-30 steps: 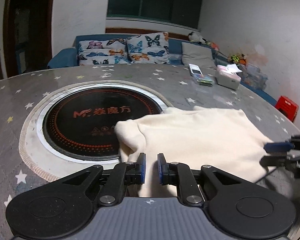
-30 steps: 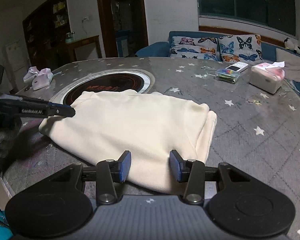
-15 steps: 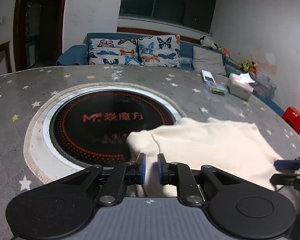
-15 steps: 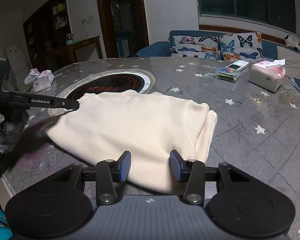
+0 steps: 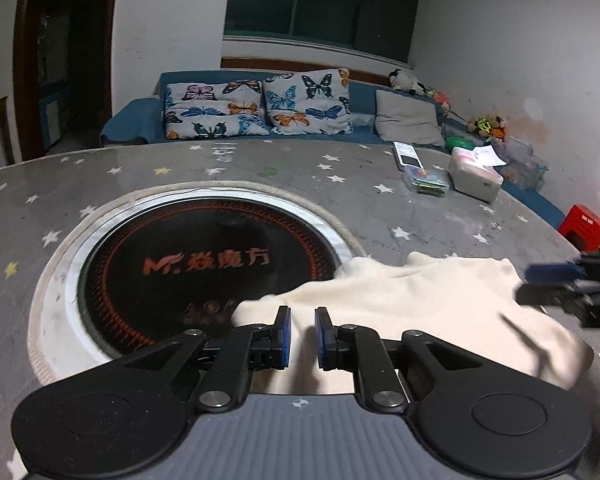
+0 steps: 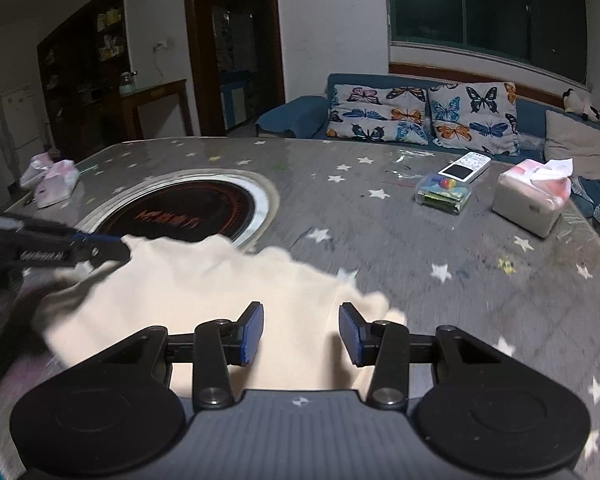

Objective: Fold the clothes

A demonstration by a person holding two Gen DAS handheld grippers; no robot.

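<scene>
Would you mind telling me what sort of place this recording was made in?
Most likely a home living or dining room: a blue sofa with butterfly cushions, and a star-patterned table with a built-in cooktop.

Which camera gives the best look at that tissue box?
The right wrist view: the tissue box sits large and sharp there, with a tissue sticking out. In the left wrist view it is smaller and farther off.

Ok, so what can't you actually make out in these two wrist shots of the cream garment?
- Cream garment: right wrist view, motion blur smears its far edge, so the folds are unreadable.
- Garment's near edge: both views, hidden under the gripper bodies.
- Left gripper: pads close together, cloth behind; whether they pinch it is unclear.
- Right gripper: left wrist view, cut off by the frame edge.
- Hob lettering: too small.
</scene>
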